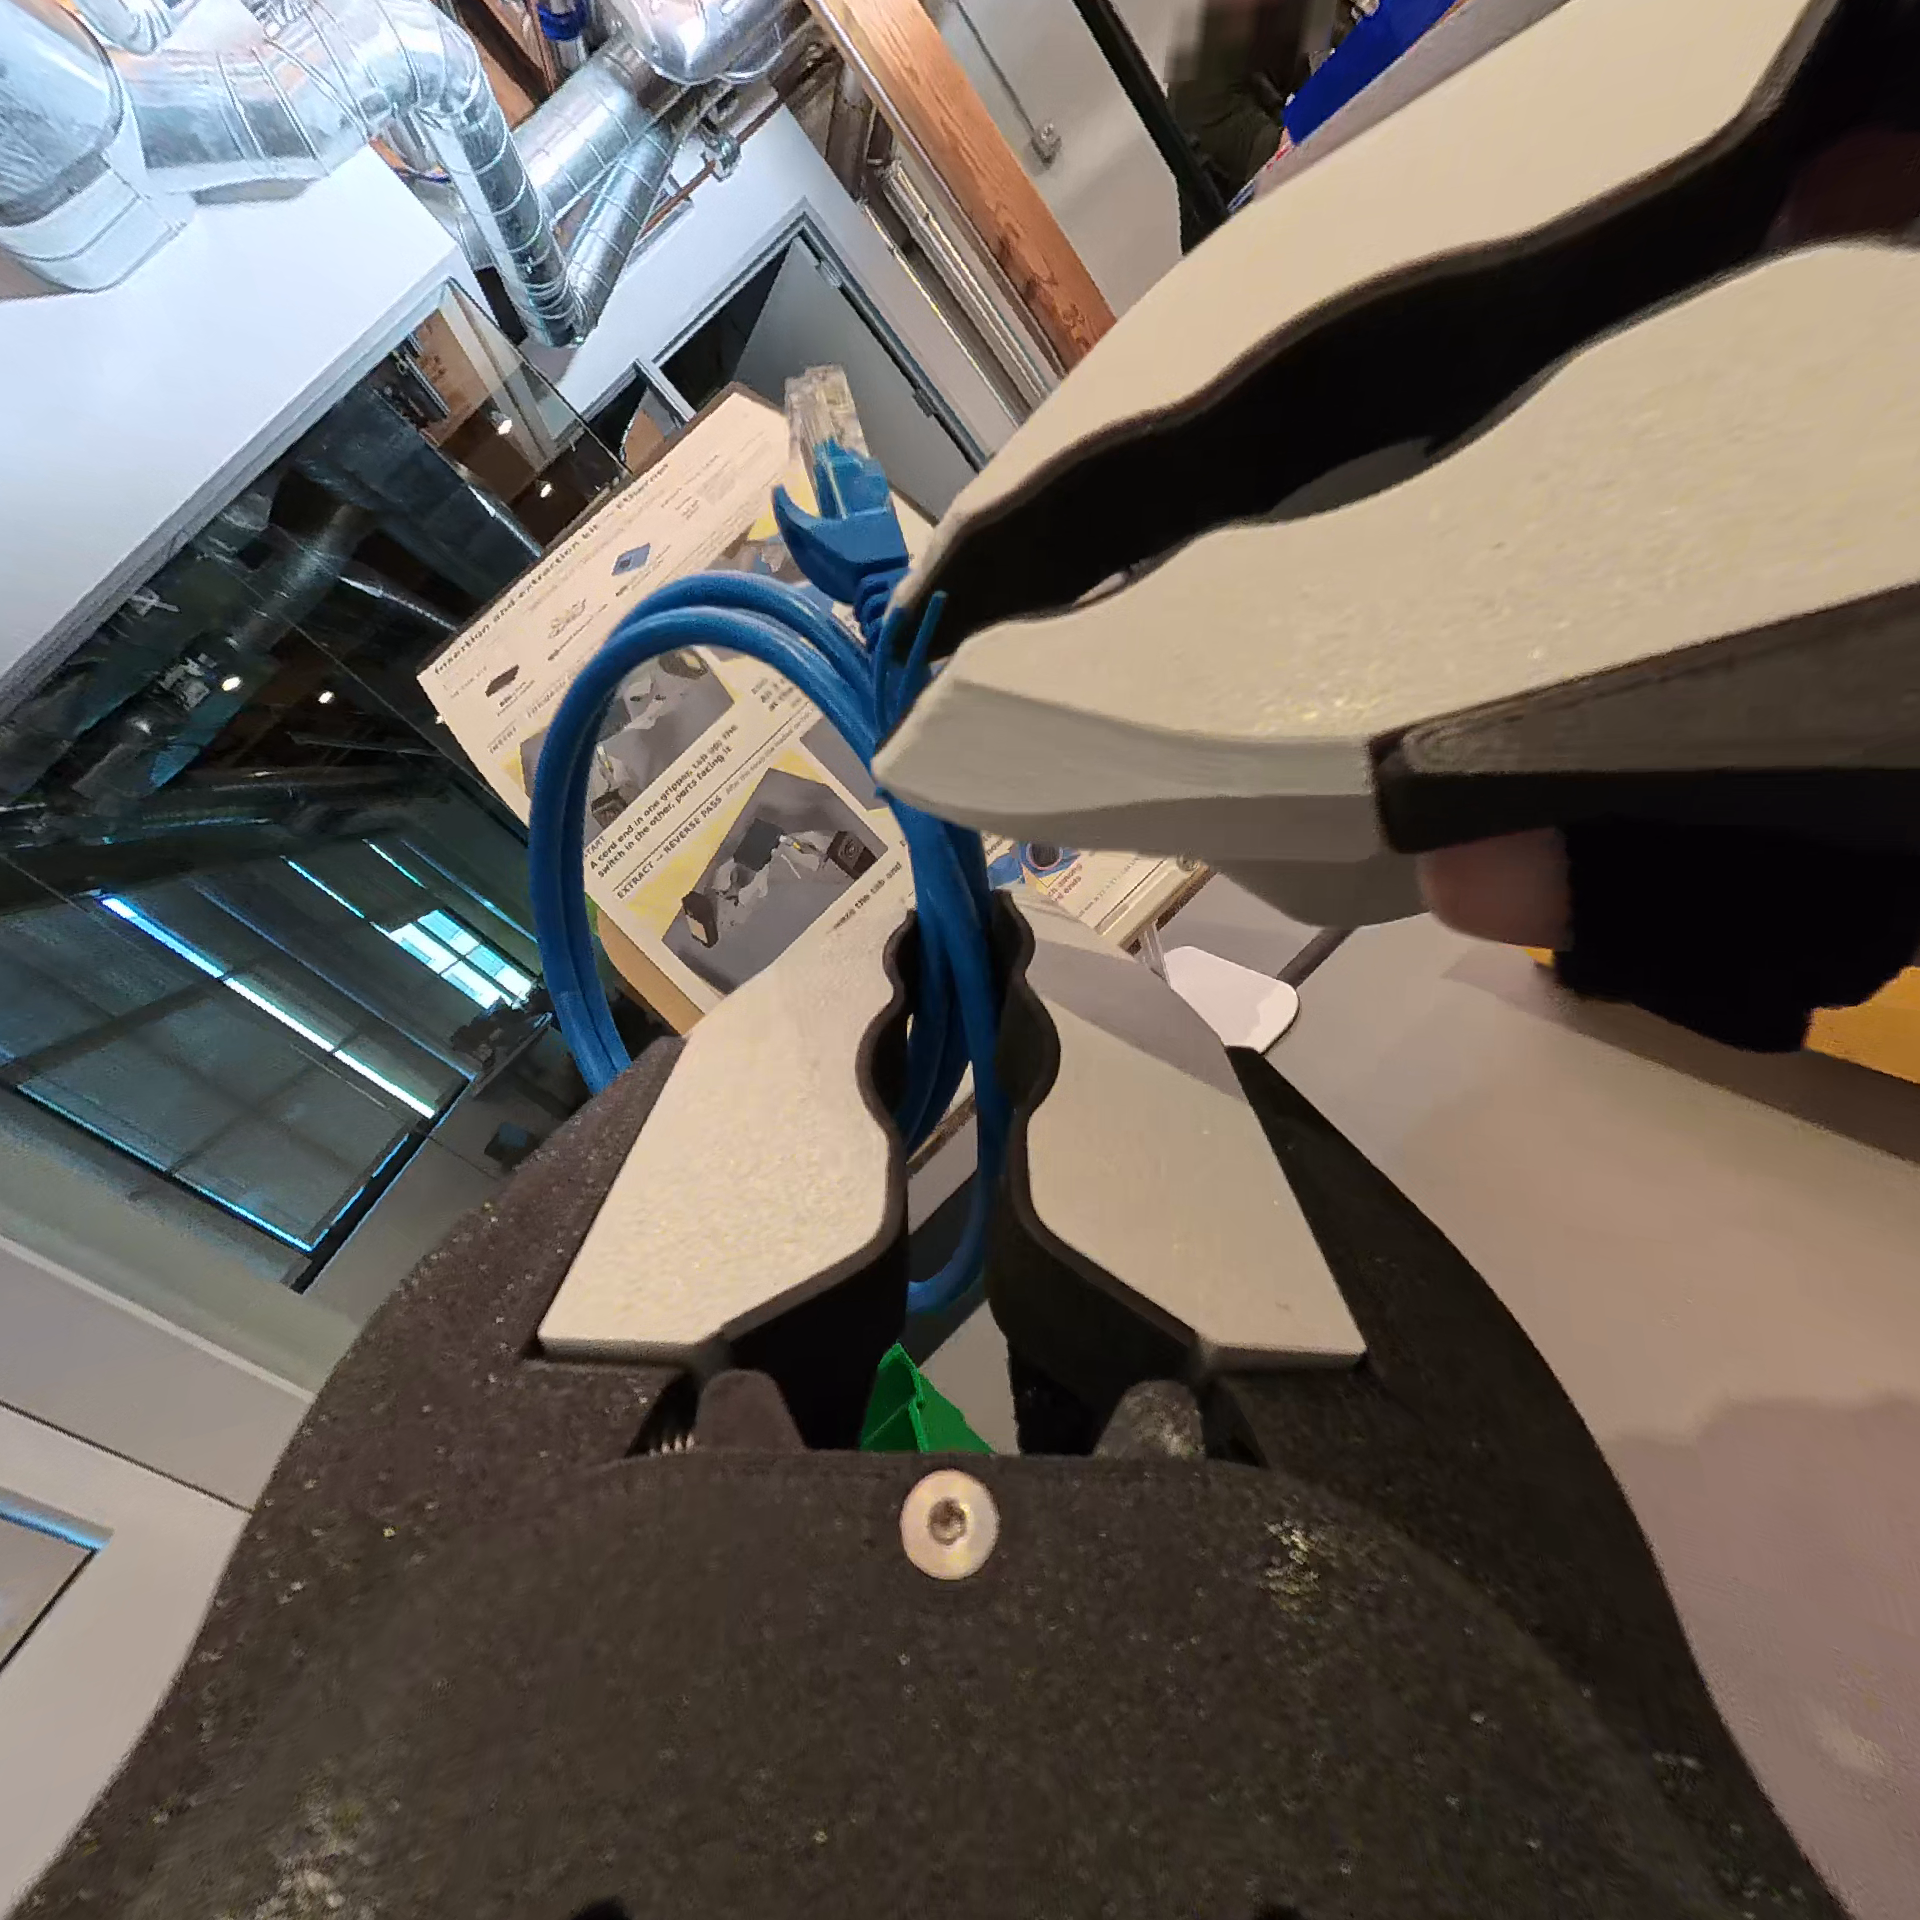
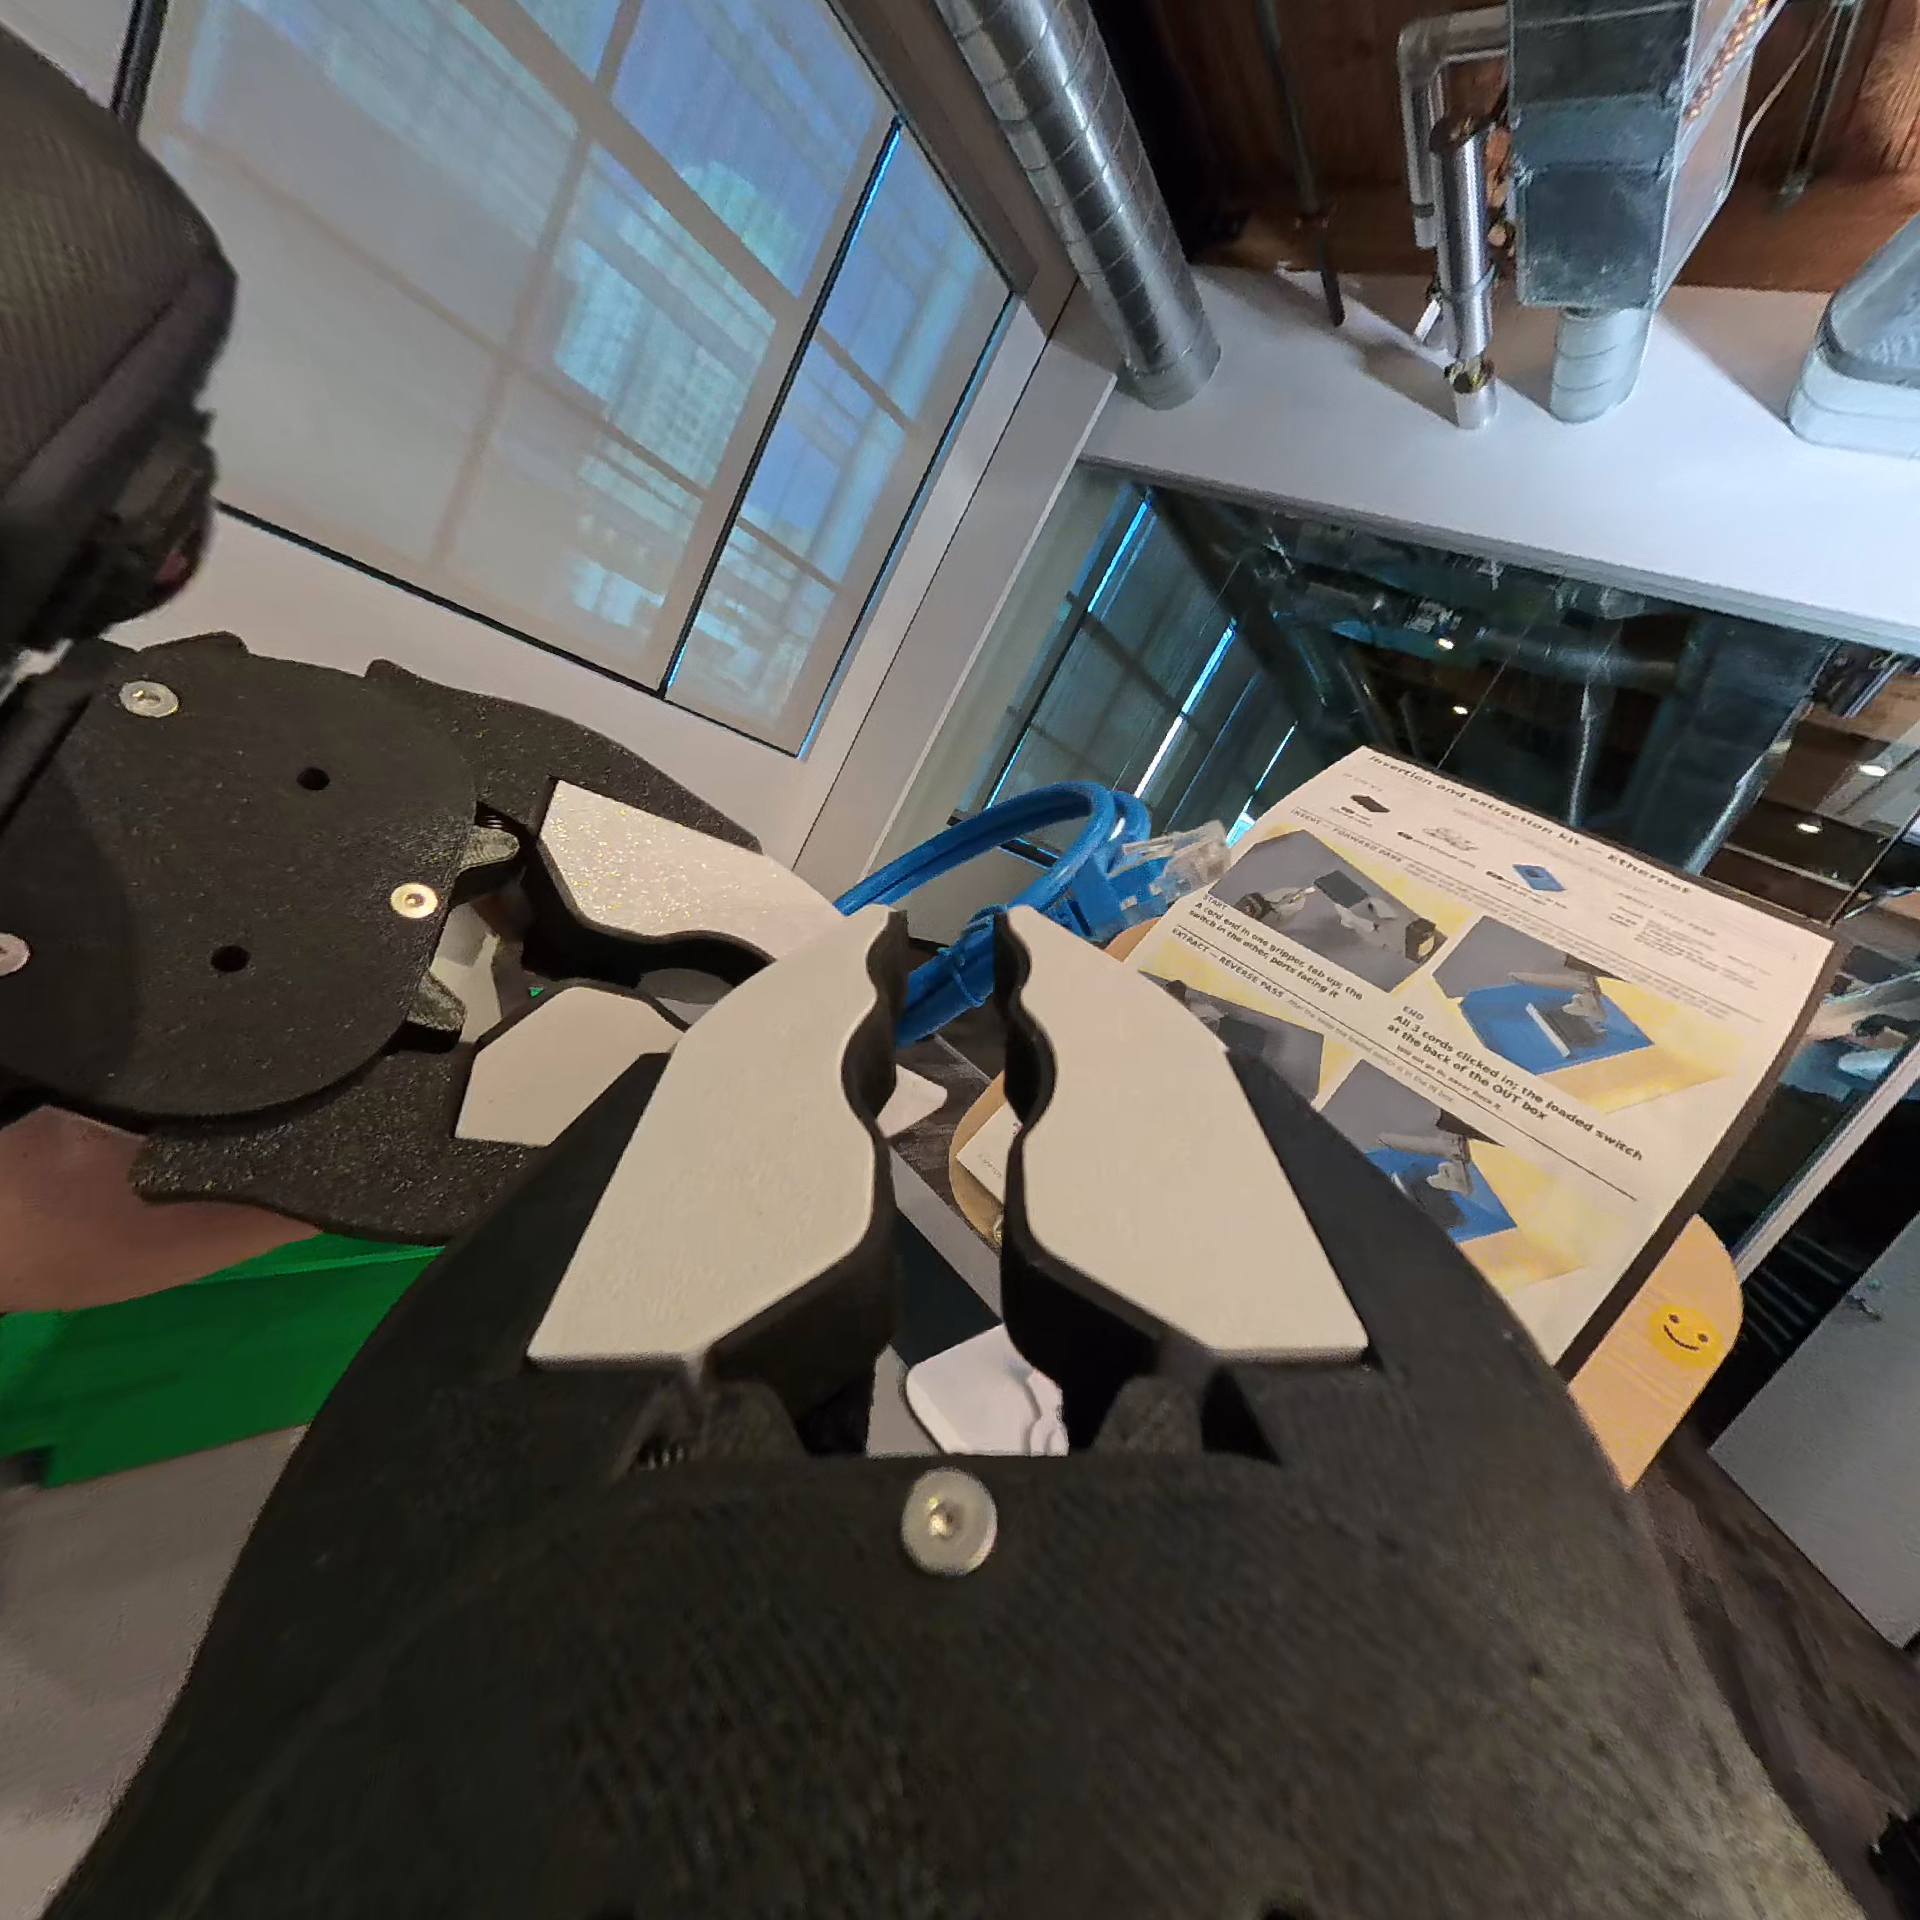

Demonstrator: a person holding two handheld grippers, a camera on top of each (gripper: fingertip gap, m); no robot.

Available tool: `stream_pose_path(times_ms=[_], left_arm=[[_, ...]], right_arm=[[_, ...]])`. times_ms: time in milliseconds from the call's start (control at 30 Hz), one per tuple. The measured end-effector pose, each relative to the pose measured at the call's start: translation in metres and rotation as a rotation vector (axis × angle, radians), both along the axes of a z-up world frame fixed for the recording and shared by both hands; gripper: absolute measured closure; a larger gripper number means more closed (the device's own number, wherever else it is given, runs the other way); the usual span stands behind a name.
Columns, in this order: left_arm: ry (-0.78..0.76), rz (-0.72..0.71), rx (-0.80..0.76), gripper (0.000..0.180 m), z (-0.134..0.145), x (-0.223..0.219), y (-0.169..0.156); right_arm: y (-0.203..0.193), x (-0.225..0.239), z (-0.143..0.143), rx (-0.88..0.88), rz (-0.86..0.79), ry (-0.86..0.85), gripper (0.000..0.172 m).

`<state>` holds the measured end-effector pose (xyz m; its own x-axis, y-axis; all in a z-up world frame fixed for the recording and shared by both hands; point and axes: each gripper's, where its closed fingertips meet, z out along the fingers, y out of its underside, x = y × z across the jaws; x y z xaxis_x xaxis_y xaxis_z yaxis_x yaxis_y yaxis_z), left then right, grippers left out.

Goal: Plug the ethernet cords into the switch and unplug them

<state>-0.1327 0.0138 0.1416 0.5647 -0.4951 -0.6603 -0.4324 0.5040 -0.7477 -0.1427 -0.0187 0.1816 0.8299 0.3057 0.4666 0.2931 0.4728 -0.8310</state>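
Above the grey bench, we shared one coiled blue ethernet cord (image 1: 727, 727).
Left gripper (image 1: 951, 966) clamped the bundle steady; right gripper (image 2: 945, 966) stood apart around it, seemingly regrasping.

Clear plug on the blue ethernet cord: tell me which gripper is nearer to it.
Right. The right gripper has its tips at the cord just below the clear plug and its blue boot; the left gripper clamps the coiled cord farther down.
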Motion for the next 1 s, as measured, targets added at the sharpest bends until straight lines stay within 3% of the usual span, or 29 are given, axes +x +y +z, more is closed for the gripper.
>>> stream_pose_path(times_ms=[333,433,533,633,833,933,1000], left_arm=[[0.036,-0.045,0.018,0.169,-0.001,0.004,-0.009],[0.114,-0.119,-0.031,0.169,-0.009,0.006,-0.012],[0.247,-0.324,-0.202,0.169,-0.032,0.01,-0.032],[0.407,-0.474,-0.331,0.169,-0.061,0.015,-0.058],[0.6,-0.554,-0.485,0.169,-0.114,0.031,-0.068],[0.527,-0.479,-0.439,0.169,-0.107,0.037,-0.053],[0.404,-0.351,-0.347,0.169,-0.084,0.035,-0.031]], right_arm=[[0.0,0.004,-0.002,-0.015,0.091,-0.024,0.169],[-0.005,0.003,-0.013,-0.052,0.202,-0.188,0.169],[-0.024,0.007,-0.037,-0.095,0.385,-0.405,0.17],[-0.044,0.017,-0.067,-0.038,0.461,-0.669,0.17],[-0.047,0.036,-0.116,-0.232,0.35,-0.996,0.17],[-0.028,0.042,-0.099,-0.174,0.161,-0.971,0.169],[-0.02,0.042,-0.068,-0.086,0.078,-0.819,0.164]])
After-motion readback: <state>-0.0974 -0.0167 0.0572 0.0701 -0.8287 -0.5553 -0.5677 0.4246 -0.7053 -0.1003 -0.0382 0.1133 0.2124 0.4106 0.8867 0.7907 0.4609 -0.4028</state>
